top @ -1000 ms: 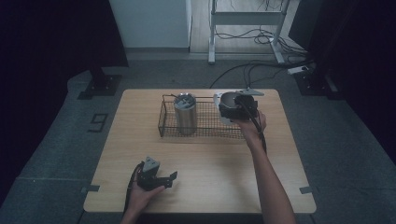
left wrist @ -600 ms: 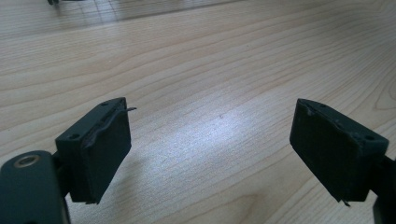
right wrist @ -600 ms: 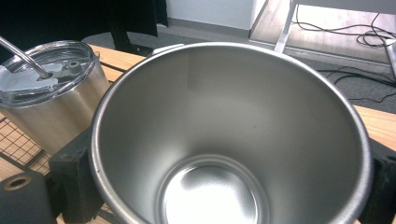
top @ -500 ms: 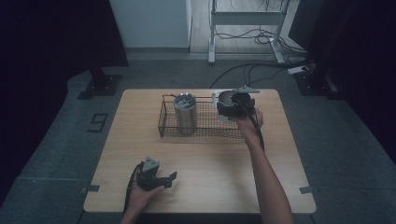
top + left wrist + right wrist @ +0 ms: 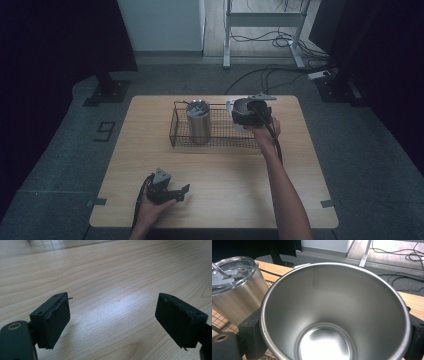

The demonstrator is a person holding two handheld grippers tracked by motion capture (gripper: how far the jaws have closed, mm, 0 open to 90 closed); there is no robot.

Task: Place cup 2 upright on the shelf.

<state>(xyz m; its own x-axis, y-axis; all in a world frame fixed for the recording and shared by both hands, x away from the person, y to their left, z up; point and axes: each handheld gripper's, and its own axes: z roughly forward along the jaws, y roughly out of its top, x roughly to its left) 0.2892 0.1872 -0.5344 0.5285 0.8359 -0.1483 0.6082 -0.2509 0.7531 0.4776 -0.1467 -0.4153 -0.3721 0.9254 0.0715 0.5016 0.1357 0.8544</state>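
My right gripper [image 5: 250, 112] is shut on an open steel cup [image 5: 241, 107] at the right end of the wire basket [image 5: 220, 141]. In the right gripper view the cup [image 5: 332, 315] sits upright between the jaws, its empty inside facing the camera. A lidded steel tumbler [image 5: 198, 121] stands in the basket's left half, and it appears beside the cup as the lidded tumbler [image 5: 234, 295]. My left gripper [image 5: 172, 192] lies on the wooden table [image 5: 300, 190] near the front left. It is open, and between its jaws [image 5: 112, 322] there is only bare wood.
The basket takes up the back middle of the table. A small white thing [image 5: 231, 105] shows just left of the cup; I cannot tell what it is. Cables and a desk frame [image 5: 260, 20] lie on the floor beyond the table.
My right gripper with the cup has edged slightly left at the basket's right end. The left gripper has kept still.
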